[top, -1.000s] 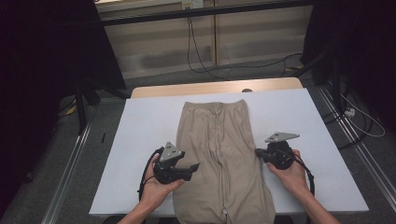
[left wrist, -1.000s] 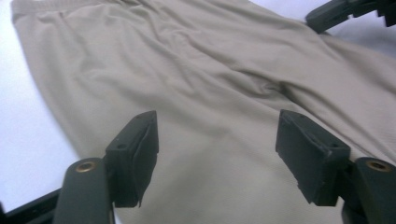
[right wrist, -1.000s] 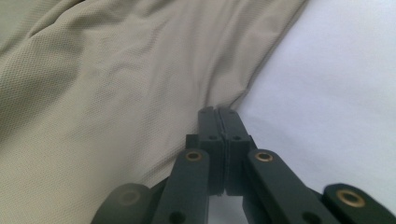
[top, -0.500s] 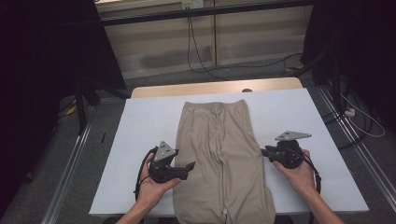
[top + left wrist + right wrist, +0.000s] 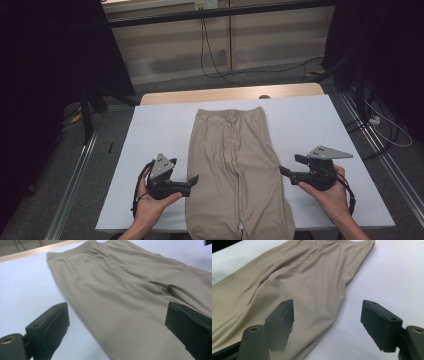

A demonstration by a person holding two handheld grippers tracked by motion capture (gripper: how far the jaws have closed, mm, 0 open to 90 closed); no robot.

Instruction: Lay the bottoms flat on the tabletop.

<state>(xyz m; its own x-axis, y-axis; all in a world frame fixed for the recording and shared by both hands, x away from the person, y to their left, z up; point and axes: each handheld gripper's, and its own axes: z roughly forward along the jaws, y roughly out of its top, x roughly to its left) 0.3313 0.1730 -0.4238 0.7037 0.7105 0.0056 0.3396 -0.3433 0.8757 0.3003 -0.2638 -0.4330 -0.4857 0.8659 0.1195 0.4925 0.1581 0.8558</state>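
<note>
Both of your hands drew outward from the trousers since a second ago: back then each gripper sat at a side edge of the cloth, and at this moment each stood just off it over the bare white worktop. You had just been spreading the fingers of both tools as you pulled away. In the left gripper view the left gripper had its fingers wide apart with nothing pinched, the cloth's edge running on the worktop beneath the gap. In the right gripper view the right gripper was likewise apart and empty, with one finger over the fabric and the other over white surface.

The trousers themselves lay flat along the middle of the worktop, waistband at the far end near the wooden strip, legs running toward you and reaching the near edge. They looked spread and fairly smooth, with only soft creases near the crotch.

As I judge it, the laying-out and smoothing looked finished, and you had let go on both sides. No fold had been made yet: the legs were still side by side at full length, so any folding remained ahead of you.

Counted: one pair of beige trousers, two grippers, two hands, one worktop. No other garment lay on the surface.
</note>
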